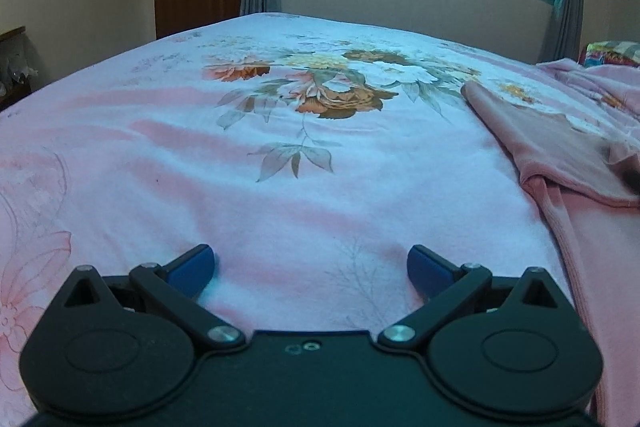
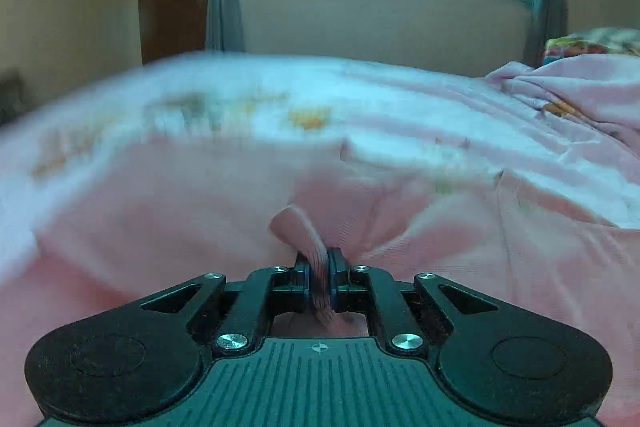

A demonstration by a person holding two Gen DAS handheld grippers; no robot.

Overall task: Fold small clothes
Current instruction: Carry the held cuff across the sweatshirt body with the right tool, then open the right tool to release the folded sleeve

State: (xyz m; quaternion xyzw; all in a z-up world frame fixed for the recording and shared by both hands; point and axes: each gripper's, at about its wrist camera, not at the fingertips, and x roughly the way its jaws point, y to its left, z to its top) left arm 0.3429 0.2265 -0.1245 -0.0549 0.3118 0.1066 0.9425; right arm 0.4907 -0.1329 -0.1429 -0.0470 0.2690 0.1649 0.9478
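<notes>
Low over the floral bedsheet point(image 1: 280, 155), the left gripper point(image 1: 311, 269) gapes wide, holding nothing; the pink garment point(image 1: 560, 155) lies at three o'clock. Right wrist view, blurred: the right gripper point(image 2: 319, 277) is clamped on a ribbed pink fold at twelve o'clock. Judging by this, a fold is mid-drag; next, the left needs an edge to pin.

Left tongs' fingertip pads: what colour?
Blue fingertips on black arms; clearest in the left wrist view.

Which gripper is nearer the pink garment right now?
Right. The right gripper is shut on a fold of the pink garment. The left gripper is open over the floral bedsheet, with the garment off to its right.
</notes>
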